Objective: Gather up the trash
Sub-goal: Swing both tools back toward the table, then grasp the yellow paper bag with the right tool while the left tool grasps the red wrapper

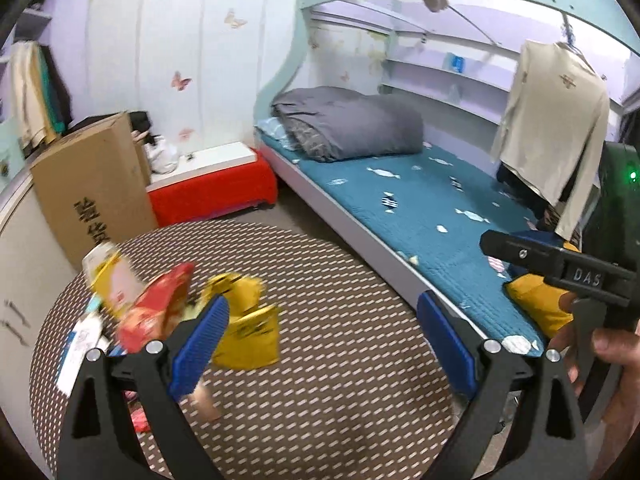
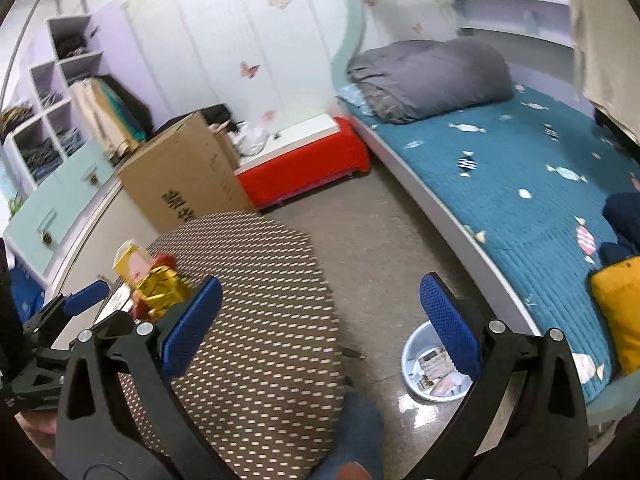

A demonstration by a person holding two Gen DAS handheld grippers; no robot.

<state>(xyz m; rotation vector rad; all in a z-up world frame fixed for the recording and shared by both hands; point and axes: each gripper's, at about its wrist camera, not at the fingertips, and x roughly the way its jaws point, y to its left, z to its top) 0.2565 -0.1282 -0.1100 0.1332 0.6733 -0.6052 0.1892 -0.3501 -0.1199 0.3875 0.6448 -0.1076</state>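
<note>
We have both tools spread wide and carrying nothing: the left hand-held gripper (image 1: 324,336) hangs over the round patterned surface (image 1: 320,380) with its blue pads well apart, and the right hand-held gripper (image 2: 320,320) is equally agape, its fingers framing the surface edge and the floor (image 2: 372,240) beyond. The trash sits in a loose heap at the far left of the surface: a red packet (image 1: 154,312), yellow wrappers (image 1: 246,324), a pale carton (image 1: 110,276) and some flat paper slips (image 1: 80,344), overlapping and touching one another. The bin (image 2: 412,354), a pale round tub on the floor between the surface and the bed (image 2: 520,184), already holds some scraps and shows only in the right view. Our worry is the heap itself: the pieces look light and crinkly, so closing on one could drag or flick its neighbours off the nearby rim, toward the cardboard box (image 1: 92,184). A pinch on a thin corner may slip, and the flat slips give the pads little to bite. The left view is blurred around the heap, so we cannot tell exactly which piece lies uppermost. The carry matters too: the bin is well apart from the pile and low down, so a release from high up might let a wrapper drift past it onto the floor. The two tools are also near each other, and could collide.
</note>
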